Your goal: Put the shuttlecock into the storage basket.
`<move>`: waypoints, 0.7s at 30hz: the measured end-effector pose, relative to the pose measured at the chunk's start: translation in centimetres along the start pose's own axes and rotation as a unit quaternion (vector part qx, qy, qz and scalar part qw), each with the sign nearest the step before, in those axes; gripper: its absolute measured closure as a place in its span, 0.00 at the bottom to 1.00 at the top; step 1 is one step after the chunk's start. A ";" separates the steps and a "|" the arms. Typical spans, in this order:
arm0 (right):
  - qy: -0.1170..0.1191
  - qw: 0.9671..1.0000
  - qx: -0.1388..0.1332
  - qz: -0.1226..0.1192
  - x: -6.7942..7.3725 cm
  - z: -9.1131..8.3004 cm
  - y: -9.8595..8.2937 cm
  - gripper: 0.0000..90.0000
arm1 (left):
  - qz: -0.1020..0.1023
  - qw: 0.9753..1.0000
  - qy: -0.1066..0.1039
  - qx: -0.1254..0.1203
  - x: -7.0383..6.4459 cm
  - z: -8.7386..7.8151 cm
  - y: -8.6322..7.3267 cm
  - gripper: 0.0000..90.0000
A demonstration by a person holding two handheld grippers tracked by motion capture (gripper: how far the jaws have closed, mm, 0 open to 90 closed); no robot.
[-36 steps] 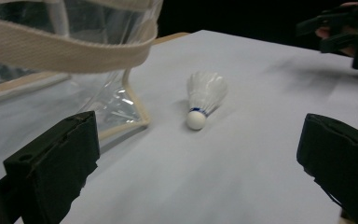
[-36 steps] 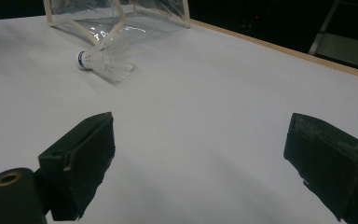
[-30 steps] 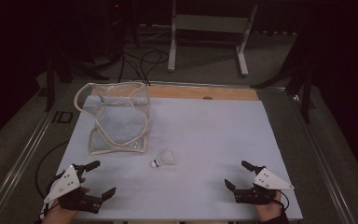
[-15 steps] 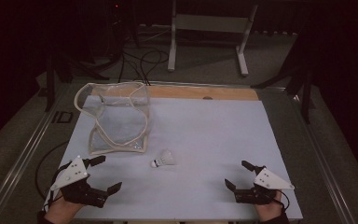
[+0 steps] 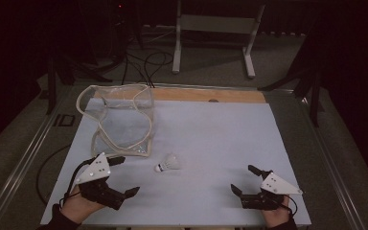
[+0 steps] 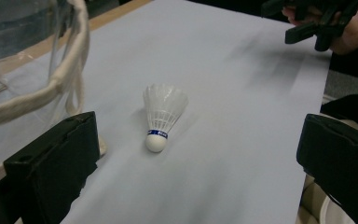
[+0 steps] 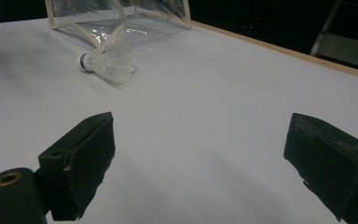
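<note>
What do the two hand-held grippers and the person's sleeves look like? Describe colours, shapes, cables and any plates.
The left hand-held gripper and the right hand-held gripper are both black, each with two blocky, flat-faced jaws. Each carries a pale grey three-cornered plate on top. A thin dark cable trails from each, looping back by the hand. The sleeves look dark at the wrists. No markings can be made out.

I see a dim room, almost black around the pale surface [image 5: 211,143]; both gripper views look soft, with faint blurred shadows and my near jaws unfocused.
</note>
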State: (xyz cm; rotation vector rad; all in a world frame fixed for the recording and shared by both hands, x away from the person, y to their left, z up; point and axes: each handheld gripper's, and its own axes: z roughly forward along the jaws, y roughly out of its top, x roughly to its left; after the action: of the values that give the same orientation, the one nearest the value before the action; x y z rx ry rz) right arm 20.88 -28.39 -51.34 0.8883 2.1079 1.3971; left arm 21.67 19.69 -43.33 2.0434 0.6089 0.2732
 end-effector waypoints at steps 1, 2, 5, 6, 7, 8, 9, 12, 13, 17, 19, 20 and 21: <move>0.000 1.000 0.001 0.000 0.0 0.0 0.0 0.10 | 0.001 1.000 -0.003 0.005 -0.1 0.3 0.2 0.00; 0.001 1.000 0.001 0.000 0.0 0.0 0.0 0.10 | 0.004 1.000 -0.003 0.011 -0.1 0.5 0.3 0.00; 0.001 1.000 0.001 -0.001 0.0 0.0 0.0 0.10 | 0.012 0.999 -0.009 0.029 -0.4 1.3 0.7 0.00; 0.001 1.000 0.001 -0.001 0.0 0.0 0.0 0.10 | 0.013 0.999 -0.012 0.035 -0.4 1.6 0.8 0.00; 0.001 1.000 0.001 -0.001 0.0 0.0 0.0 0.10 | 0.016 0.999 -0.012 0.039 -0.5 1.8 0.9 0.00; 0.002 1.000 0.001 -0.001 0.0 0.0 0.0 0.10 | 0.017 0.999 -0.010 0.041 -0.5 2.0 1.1 0.00; 0.002 1.000 0.001 -0.001 0.0 0.0 0.0 0.10 | 0.018 0.999 -0.013 0.043 -0.5 2.3 1.2 0.00; 0.003 1.000 0.001 -0.002 0.0 0.1 0.0 0.10 | 0.019 0.999 -0.014 0.048 -0.5 2.9 1.6 0.00; 0.003 1.000 0.001 -0.002 0.1 0.1 0.0 0.10 | 0.020 0.998 -0.013 0.051 -0.5 3.1 1.7 0.00; 0.005 1.000 0.001 0.000 0.1 0.0 0.0 0.10 | 0.023 0.998 -0.019 0.062 -0.5 4.0 2.0 0.00; 0.004 1.000 0.000 -0.001 0.1 0.0 0.0 0.10 | 0.025 0.997 -0.022 0.068 -0.5 4.5 2.1 0.00; 0.006 1.000 0.000 0.000 0.1 0.0 0.0 0.10 | 0.028 0.997 -0.022 0.074 -0.6 5.0 2.2 0.00; 0.005 1.000 0.000 -0.001 0.1 0.0 0.0 0.10 | 0.028 0.996 -0.027 0.079 -0.7 5.3 2.3 0.00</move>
State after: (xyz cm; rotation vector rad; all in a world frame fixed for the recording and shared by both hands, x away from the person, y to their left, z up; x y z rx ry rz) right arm 20.86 -28.30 -51.34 0.8806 2.1164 1.4019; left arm 24.06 14.49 -44.12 2.2154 0.5554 0.2087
